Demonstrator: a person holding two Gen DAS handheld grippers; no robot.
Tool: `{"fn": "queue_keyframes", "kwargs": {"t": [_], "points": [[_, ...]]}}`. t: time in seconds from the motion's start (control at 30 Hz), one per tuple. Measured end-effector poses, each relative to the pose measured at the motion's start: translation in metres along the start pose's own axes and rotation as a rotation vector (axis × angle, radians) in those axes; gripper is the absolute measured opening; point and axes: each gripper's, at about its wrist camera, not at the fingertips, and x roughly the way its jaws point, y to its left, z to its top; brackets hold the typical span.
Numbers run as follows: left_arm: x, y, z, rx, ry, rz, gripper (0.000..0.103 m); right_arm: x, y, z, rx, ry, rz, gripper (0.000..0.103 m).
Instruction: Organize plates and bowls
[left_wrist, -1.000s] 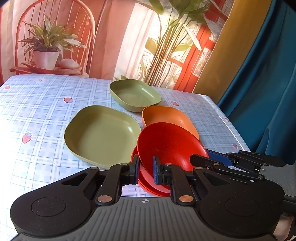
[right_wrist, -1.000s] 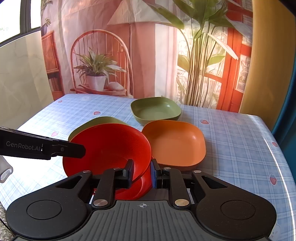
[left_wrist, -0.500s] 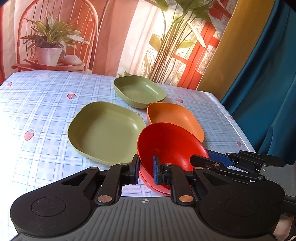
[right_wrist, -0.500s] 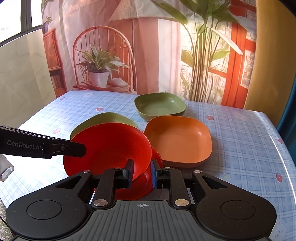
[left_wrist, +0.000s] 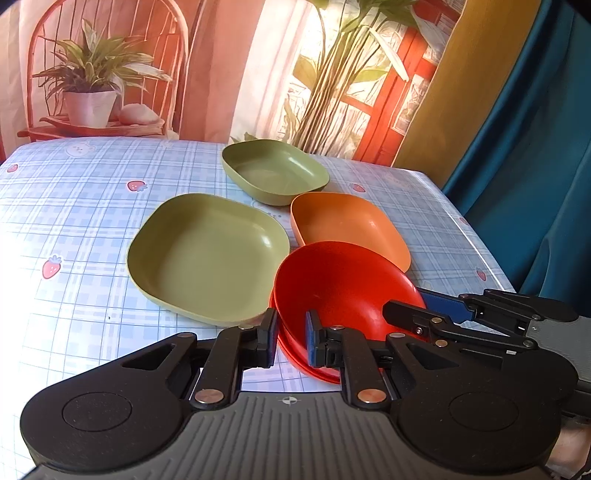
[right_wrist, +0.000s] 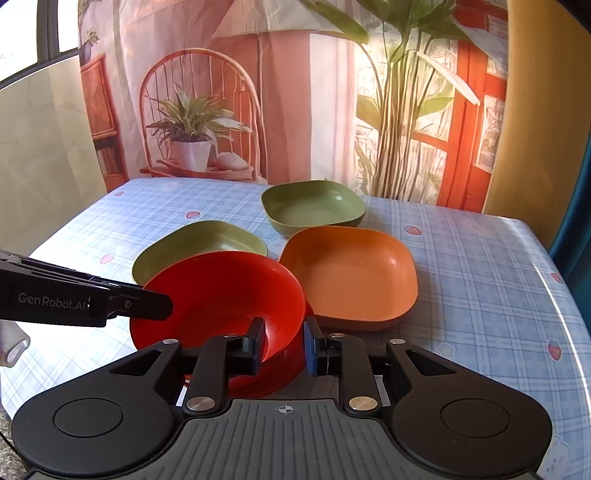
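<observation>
A red bowl (left_wrist: 343, 288) is held tilted above a red plate (left_wrist: 295, 350) at the table's near edge. My left gripper (left_wrist: 290, 341) is shut on the bowl's near-left rim. My right gripper (right_wrist: 282, 347) is shut on its opposite rim, and the bowl (right_wrist: 221, 291) fills the near middle of the right wrist view. A flat green plate (left_wrist: 207, 254) lies to the left, an orange bowl (left_wrist: 347, 225) behind, and a green bowl (left_wrist: 275, 175) farthest back.
The table carries a blue checked cloth (left_wrist: 74, 206) with strawberry prints. Its right edge (left_wrist: 476, 236) drops off beside a teal curtain. A printed backdrop with a chair and plants stands behind the table.
Both grippers have moved slightly forward with the red bowl, still gripping it. The other dishes have not moved.
</observation>
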Motion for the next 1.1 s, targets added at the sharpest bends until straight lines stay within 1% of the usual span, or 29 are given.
{"fn": "queue_keyframes", "kwargs": {"t": [0.07,0.17,0.3,0.57,0.77,0.9,1.1], "points": [[0.001,0.000,0.000,-0.004,0.000,0.005,0.017,0.000,-0.001,0.000,-0.001,-0.001,-0.003,0.023],[0.000,0.000,0.001,-0.007,-0.003,0.012,0.018,-0.001,-0.004,0.000,0.004,-0.001,-0.009,0.026],[-0.004,0.001,0.003,-0.014,-0.020,0.019,0.023,-0.003,-0.006,0.000,0.008,-0.009,-0.011,0.026],[-0.013,0.008,0.007,-0.006,-0.047,0.049,0.023,-0.009,-0.007,0.004,0.005,-0.027,0.002,0.026],[-0.018,0.022,0.011,-0.024,-0.055,0.073,0.023,-0.009,-0.011,0.008,0.009,-0.031,-0.002,0.026],[-0.020,0.031,0.013,-0.048,-0.056,0.086,0.023,-0.007,-0.012,0.017,-0.020,-0.036,0.002,0.026],[-0.019,0.044,0.016,-0.111,-0.049,0.110,0.023,0.001,-0.015,0.041,-0.055,-0.058,0.021,0.026]]}}
